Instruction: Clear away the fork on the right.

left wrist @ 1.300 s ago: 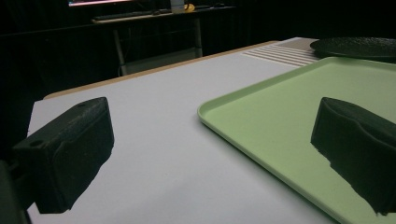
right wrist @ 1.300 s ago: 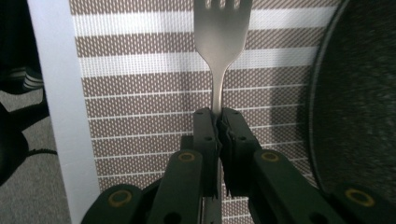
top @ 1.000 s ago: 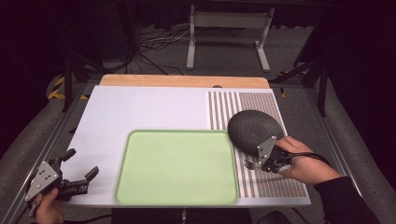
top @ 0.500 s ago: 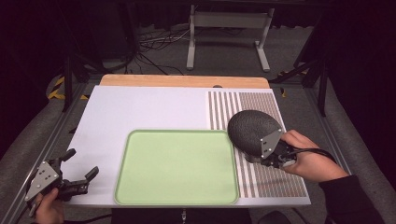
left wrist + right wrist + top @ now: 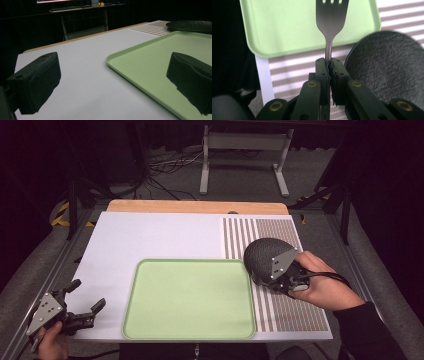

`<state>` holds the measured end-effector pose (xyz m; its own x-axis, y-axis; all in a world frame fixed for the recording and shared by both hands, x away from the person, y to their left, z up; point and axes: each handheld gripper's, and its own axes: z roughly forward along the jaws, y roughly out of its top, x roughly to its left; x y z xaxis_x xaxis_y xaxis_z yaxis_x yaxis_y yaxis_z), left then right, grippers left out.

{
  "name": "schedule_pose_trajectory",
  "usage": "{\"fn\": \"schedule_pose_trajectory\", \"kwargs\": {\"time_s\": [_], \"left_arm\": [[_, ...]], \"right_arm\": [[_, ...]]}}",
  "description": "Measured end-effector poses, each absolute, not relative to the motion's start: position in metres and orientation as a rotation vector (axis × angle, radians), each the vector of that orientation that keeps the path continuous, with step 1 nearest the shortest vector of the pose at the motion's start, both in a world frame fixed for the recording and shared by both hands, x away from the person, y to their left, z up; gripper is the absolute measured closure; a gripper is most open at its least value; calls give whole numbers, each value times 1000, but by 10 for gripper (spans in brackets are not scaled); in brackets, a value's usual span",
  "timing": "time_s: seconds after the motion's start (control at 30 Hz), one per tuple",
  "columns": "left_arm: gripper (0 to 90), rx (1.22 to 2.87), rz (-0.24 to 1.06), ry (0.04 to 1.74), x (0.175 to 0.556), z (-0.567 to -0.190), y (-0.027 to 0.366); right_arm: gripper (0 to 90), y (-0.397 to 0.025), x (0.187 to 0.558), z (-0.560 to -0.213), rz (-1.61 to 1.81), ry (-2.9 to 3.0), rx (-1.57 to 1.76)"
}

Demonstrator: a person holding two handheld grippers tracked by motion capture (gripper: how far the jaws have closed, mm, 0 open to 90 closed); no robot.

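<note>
The right claw (image 5: 329,65) grips a metal fork (image 5: 331,22) by its handle, tines pointing over the green tray's (image 5: 190,297) edge, beside a dark textured plate (image 5: 260,254). The left claw (image 5: 82,306) rests open and empty at the bench's (image 5: 150,235) near corner, likely waiting.

Your bench (image 5: 150,240) is lit from above while the room behind it sinks into near black, so the white sheet and the green tray (image 5: 190,297) read bright and evenly, with no hard glare. The high view is soft and slightly grainy. In the left gripper view your tongs (image 5: 112,85) are dark, blurred masses close to the lens, and the light is dimmer. In the right gripper view the fork (image 5: 331,22) is fairly sharp, the tray washes out pale, and the left edge falls into shadow.
</note>
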<state>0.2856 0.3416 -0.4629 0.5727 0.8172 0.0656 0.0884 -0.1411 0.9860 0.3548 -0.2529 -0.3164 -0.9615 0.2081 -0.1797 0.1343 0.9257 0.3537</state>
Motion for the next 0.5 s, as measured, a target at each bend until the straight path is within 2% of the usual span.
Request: {"fn": "schedule_pose_trajectory", "kwargs": {"time_s": [0.5], "left_arm": [[0, 1608, 757, 771, 285, -463, 342]], "right_arm": [[851, -217, 363, -309, 636, 2799, 404]]}}
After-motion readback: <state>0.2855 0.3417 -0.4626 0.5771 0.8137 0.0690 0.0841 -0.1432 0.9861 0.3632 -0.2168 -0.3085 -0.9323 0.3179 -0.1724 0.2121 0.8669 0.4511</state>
